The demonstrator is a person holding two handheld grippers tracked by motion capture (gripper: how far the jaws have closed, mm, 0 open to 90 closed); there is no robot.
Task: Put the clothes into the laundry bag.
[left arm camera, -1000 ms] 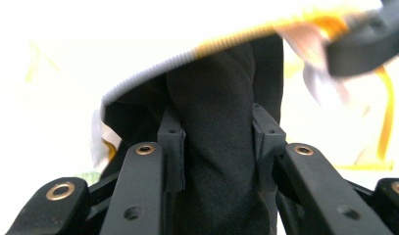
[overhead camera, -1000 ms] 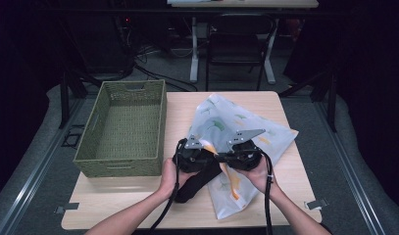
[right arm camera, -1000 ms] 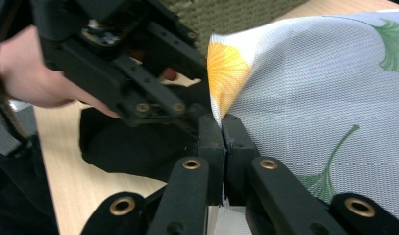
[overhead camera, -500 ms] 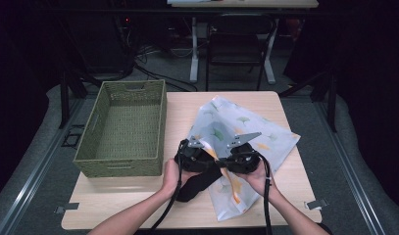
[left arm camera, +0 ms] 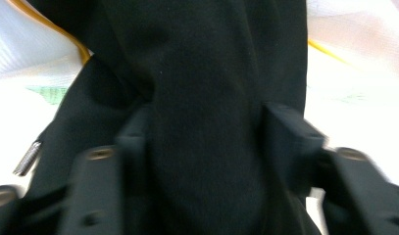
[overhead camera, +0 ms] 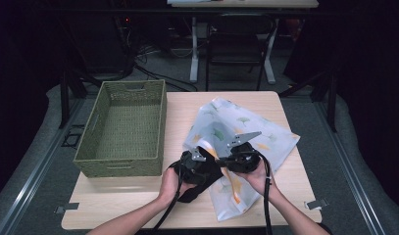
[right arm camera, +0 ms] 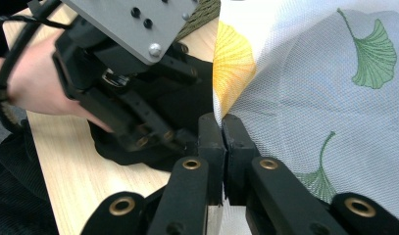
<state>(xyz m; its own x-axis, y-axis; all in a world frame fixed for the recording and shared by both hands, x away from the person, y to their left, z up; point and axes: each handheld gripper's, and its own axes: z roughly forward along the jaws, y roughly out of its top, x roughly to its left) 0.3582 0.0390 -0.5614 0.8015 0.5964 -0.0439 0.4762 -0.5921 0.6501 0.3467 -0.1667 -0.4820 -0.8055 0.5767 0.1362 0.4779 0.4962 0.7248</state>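
Note:
A white mesh bag (overhead camera: 251, 129) printed with green and yellow leaves lies on the table's right half. My right gripper (right arm camera: 222, 128) is shut on the bag's edge by a yellow leaf and holds it up. Black cloth (left arm camera: 202, 122) sits between the jaws of my left gripper (left arm camera: 207, 137), which have just been closing and now press on it from both sides. In the high view the left gripper (overhead camera: 199, 161) and right gripper (overhead camera: 230, 159) sit close together at the bag's near left edge, with the black cloth (overhead camera: 197, 188) hanging below onto the table.
A green woven basket (overhead camera: 123, 127) stands on the left half of the wooden table (overhead camera: 138, 205). Cables trail from both grippers toward the table's near edge. Chairs and desk legs stand on the dark floor beyond the far edge.
My left gripper has sunk toward the table with the black cloth. The right gripper has stayed in place on the bag's edge.

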